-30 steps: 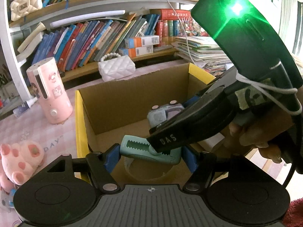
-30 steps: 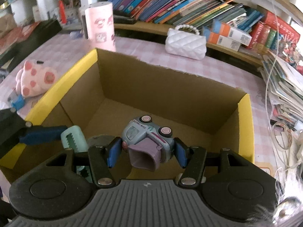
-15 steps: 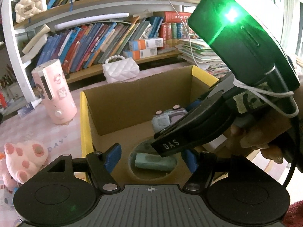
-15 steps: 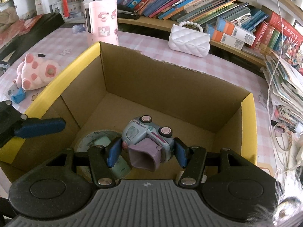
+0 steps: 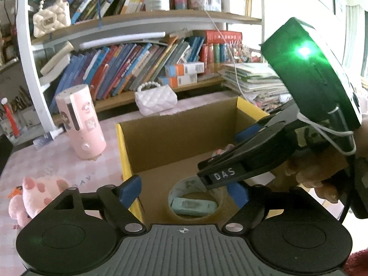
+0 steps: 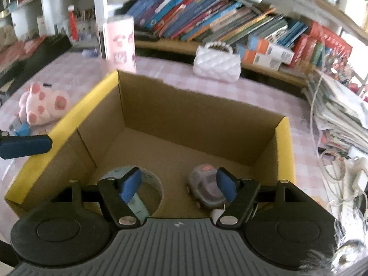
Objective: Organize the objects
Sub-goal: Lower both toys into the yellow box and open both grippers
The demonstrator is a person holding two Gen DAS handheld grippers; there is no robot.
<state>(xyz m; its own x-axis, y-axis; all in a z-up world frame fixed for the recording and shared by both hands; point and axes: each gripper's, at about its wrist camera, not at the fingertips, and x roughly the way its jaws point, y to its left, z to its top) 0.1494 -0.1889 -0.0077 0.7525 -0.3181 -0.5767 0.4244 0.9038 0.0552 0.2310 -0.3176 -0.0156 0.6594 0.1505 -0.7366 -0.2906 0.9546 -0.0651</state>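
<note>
Hovering over an open brown cardboard box with yellow-edged flaps [image 6: 284, 142], both pairs of tongs stand spread and empty, their jaws having just been opening. The left tongs [image 5: 185, 192] hang above a pale mint-green rectangular block [image 5: 194, 206], which lies flat inside a roll of clear packing tape [image 5: 181, 185] on the box floor. The right tongs [image 6: 179, 185] sit above the same floor, where a small grey-and-lilac toy car with pink wheels [image 6: 204, 187] rests just beside the right blue pad, not gripped; the picture is blurred there. In the left wrist view the right-hand device crosses in front of the box, held by a person's hand [image 5: 315, 172]. The box stands on a counter covered in pink checked cloth [image 6: 76, 73]. Around it on the counter are a pink cylindrical appliance with cartoon stickers [image 5: 80, 120], a white quilted handbag with a pearl handle [image 6: 217, 63] and a pink paw-shaped plush toy [image 6: 43, 107]. Behind, wooden shelves hold leaning rows of books [image 5: 128, 69].
</note>
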